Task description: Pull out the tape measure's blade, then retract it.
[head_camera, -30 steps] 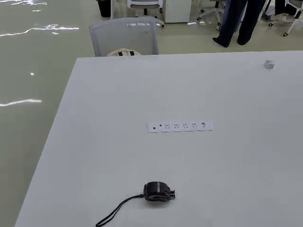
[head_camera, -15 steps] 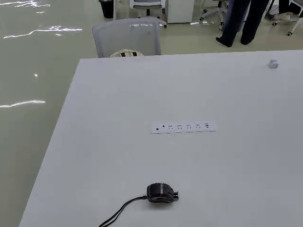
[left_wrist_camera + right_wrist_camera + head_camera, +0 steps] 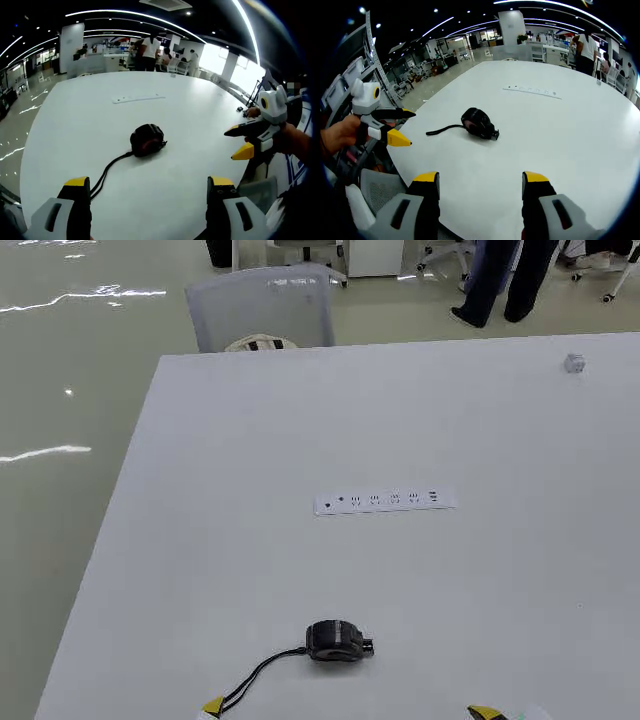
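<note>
A black tape measure (image 3: 337,641) lies near the front edge of the white table (image 3: 250,490), with its wrist strap (image 3: 262,677) trailing to the front left. Its blade is not pulled out. In the left gripper view the tape measure (image 3: 147,140) lies ahead of my left gripper (image 3: 148,187), which is open and holds nothing. My right gripper (image 3: 480,180) is open too, short of the tape measure (image 3: 479,123). The yellow fingertips (image 3: 213,706) of one gripper peek in at the bottom of the head view.
A white power strip (image 3: 385,502) lies flat in the middle of the table. A small grey object (image 3: 574,363) sits at the far right. A grey chair (image 3: 262,310) stands behind the far edge, and a person's legs (image 3: 497,280) show beyond it.
Yellow tips of both grippers have come into the bottom edge of the head view. The tape measure has not moved; the camera has shifted slightly.
</note>
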Demonstrator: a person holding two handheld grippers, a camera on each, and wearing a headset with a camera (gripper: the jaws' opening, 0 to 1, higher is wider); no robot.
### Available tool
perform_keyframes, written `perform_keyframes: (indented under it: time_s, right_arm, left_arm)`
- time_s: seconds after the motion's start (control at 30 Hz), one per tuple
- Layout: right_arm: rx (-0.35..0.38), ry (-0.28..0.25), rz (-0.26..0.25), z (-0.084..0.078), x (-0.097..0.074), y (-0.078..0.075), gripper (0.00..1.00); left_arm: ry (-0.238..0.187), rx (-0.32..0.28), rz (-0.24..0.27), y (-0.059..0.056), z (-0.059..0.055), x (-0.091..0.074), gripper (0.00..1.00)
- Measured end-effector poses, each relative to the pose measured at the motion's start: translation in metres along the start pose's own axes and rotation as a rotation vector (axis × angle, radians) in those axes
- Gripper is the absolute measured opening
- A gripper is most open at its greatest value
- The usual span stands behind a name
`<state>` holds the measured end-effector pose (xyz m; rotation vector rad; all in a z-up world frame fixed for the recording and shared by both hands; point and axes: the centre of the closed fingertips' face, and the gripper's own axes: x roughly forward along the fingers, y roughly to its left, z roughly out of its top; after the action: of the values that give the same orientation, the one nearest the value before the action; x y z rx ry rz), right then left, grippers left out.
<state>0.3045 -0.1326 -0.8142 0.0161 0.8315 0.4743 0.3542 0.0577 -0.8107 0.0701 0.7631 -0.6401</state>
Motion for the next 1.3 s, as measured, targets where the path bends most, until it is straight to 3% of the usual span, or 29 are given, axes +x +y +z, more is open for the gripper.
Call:
perform_keyframes:
  time_s: [0.77, 1.3]
  right_arm:
    - [-0.083, 0.046, 0.032, -0.003, 0.020, -0.008, 0.65]
    - [-0.144, 0.083, 0.051, -0.001, 0.038, -0.016, 0.66]
  left_arm:
    - [0.000, 0.105, -0.068, 0.002, 0.015, 0.024, 0.90]
    - [0.031, 0.191, -0.125, 0.003, 0.018, 0.044, 0.90]
